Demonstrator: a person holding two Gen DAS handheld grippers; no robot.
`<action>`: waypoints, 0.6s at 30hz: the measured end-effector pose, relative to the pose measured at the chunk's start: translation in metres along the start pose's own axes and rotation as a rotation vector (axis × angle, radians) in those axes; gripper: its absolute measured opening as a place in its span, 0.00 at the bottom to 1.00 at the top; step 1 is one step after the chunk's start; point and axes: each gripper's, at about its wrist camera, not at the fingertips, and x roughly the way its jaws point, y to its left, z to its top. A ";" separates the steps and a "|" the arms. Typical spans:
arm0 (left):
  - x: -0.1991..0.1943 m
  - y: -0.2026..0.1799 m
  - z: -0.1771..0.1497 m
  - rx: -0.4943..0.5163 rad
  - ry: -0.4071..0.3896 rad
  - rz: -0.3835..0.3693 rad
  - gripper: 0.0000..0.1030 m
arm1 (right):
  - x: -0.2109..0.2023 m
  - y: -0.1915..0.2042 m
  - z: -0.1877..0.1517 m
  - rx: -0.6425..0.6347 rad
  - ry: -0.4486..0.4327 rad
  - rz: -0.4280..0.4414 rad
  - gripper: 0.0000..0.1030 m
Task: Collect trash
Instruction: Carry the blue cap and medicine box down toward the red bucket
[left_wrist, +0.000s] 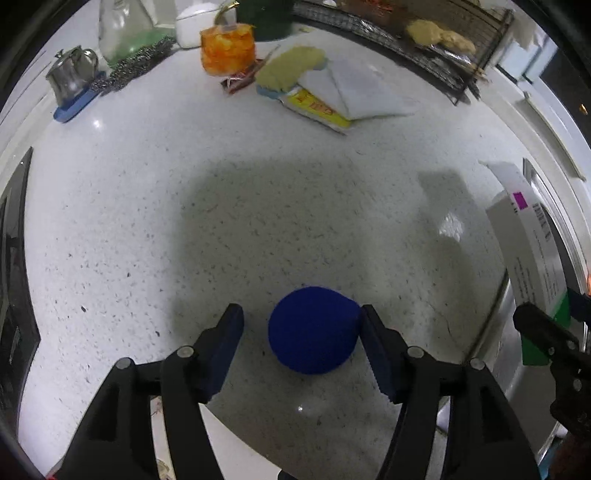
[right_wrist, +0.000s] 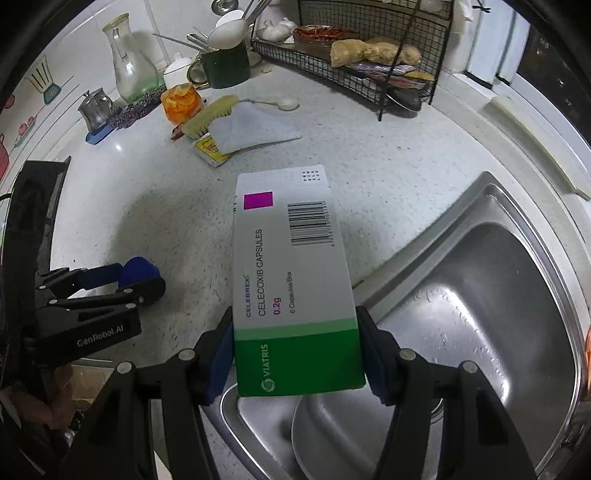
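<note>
A round blue ball (left_wrist: 314, 329) lies on the speckled white counter (left_wrist: 258, 206). My left gripper (left_wrist: 301, 325) is open around it; the right finger touches the ball and the left finger stands apart from it. The ball also shows in the right wrist view (right_wrist: 139, 269) between the left gripper's fingers. My right gripper (right_wrist: 295, 332) is shut on a white and green medicine box (right_wrist: 291, 277), held above the counter at the sink's edge. The box shows at the right edge of the left wrist view (left_wrist: 532, 251).
A steel sink (right_wrist: 480, 314) with a bowl (right_wrist: 332, 435) is at the right. At the back are a brush (right_wrist: 210, 116), folded cloth (right_wrist: 251, 127), yellow packet (right_wrist: 210, 149), orange jar (right_wrist: 183, 101), small kettle (right_wrist: 96, 107), glass carafe (right_wrist: 131, 66) and wire rack (right_wrist: 354, 48).
</note>
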 end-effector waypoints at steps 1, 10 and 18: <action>0.000 0.000 0.001 -0.007 0.000 -0.002 0.60 | 0.001 0.000 0.001 -0.003 0.001 0.000 0.56; -0.003 -0.004 -0.006 0.012 0.010 -0.017 0.44 | 0.000 0.004 0.003 -0.022 0.007 0.019 0.56; -0.047 0.007 -0.029 0.009 -0.061 -0.021 0.44 | -0.023 0.018 -0.007 -0.042 -0.024 0.020 0.56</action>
